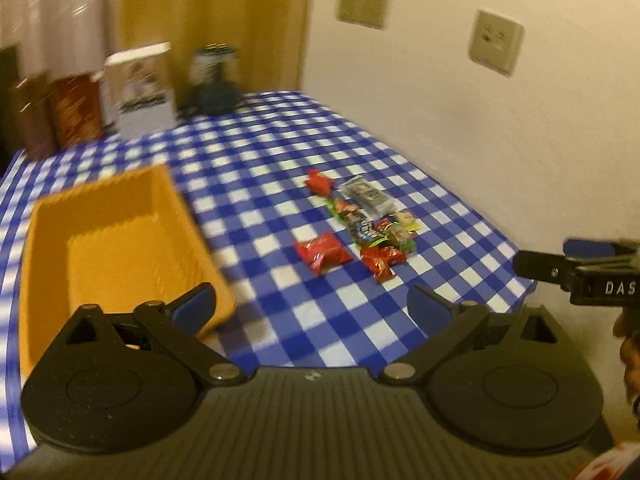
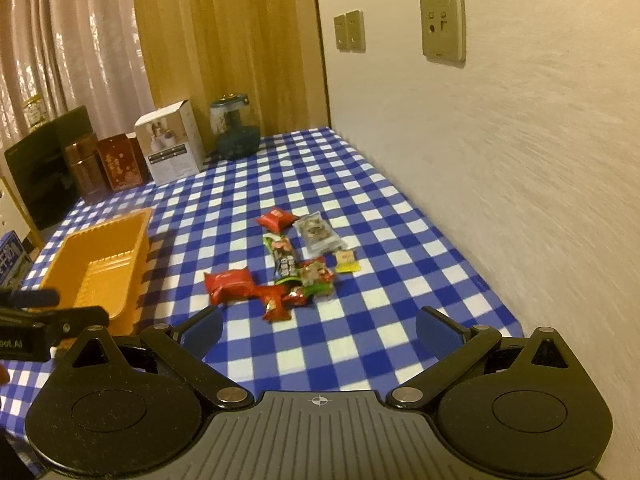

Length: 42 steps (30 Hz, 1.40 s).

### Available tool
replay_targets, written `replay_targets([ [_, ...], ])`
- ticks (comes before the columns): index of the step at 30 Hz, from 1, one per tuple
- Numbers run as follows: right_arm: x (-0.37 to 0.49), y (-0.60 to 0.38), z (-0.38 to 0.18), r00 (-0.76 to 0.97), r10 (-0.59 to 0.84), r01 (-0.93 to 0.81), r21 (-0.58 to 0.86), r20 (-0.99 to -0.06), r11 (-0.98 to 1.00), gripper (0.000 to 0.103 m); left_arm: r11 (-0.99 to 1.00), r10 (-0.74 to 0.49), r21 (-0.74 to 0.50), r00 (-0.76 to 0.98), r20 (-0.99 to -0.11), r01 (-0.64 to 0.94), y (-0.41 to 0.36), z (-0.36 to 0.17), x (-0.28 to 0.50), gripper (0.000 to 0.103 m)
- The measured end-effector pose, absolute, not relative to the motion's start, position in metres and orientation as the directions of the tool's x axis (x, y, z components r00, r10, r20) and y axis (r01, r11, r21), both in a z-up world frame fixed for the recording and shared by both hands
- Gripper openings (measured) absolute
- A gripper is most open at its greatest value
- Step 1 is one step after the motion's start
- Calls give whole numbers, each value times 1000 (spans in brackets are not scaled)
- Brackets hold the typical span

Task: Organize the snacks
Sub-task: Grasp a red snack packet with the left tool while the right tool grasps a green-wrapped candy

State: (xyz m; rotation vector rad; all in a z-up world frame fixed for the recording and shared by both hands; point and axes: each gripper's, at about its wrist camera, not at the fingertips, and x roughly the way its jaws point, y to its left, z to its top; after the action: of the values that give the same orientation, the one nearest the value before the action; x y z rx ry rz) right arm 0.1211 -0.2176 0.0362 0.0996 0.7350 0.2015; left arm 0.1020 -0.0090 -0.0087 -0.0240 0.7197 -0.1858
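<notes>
You are holding the left gripper (image 1: 310, 304) wide open and empty above the blue-and-white checked tablecloth (image 2: 280, 184), beside the orange plastic basket (image 1: 108, 236). Your right gripper (image 2: 320, 326) is also gaping, gripping nothing. The small pile of foil snack packets (image 2: 288, 264) is lying ahead, well apart from the basket.

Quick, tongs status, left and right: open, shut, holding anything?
Left tongs: open, holding nothing, above the checkered tablecloth.
Right tongs: open, holding nothing, short of the snack pile.
</notes>
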Motion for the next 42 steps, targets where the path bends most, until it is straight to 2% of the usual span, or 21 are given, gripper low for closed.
replay_targets([
  [4,144,-218,20,718,232,-170,157,-656,973,102,965,-206,-20,713,-670,260,-14,-19,139,93],
  [7,164,-217,5,701,248,-191,159,-669,969,89,944,-223,19,681,-698,328,-19,-33,166,90],
  [10,184,-214,-11,685,254,-209,150,-683,966,86,920,-229,54,646,-729,388,-25,-47,190,86],
  [17,218,-212,-41,651,277,-247,148,-707,958,69,860,-271,56,546,-793,507,-38,-73,239,76],
  [20,227,-208,-50,642,282,-254,150,-713,956,68,832,-275,63,510,-815,551,-44,-85,254,71],
  [27,241,-205,-61,637,286,-256,153,-715,954,66,777,-266,94,460,-847,622,-53,-99,274,55],
  [29,244,-202,-62,640,286,-262,147,-714,954,62,765,-262,100,449,-854,637,-56,-102,279,48],
  [34,252,-192,-65,640,273,-283,109,-719,953,54,738,-252,109,421,-871,666,-65,-110,285,44],
  [36,256,-190,-68,637,269,-287,101,-722,952,49,729,-239,118,412,-879,674,-68,-114,286,41],
  [38,259,-187,-70,638,260,-292,85,-725,953,45,736,-253,97,404,-879,670,-67,-114,288,32],
  [42,262,-181,-74,634,254,-311,59,-731,948,39,758,-258,72,399,-880,648,-65,-114,291,29],
])
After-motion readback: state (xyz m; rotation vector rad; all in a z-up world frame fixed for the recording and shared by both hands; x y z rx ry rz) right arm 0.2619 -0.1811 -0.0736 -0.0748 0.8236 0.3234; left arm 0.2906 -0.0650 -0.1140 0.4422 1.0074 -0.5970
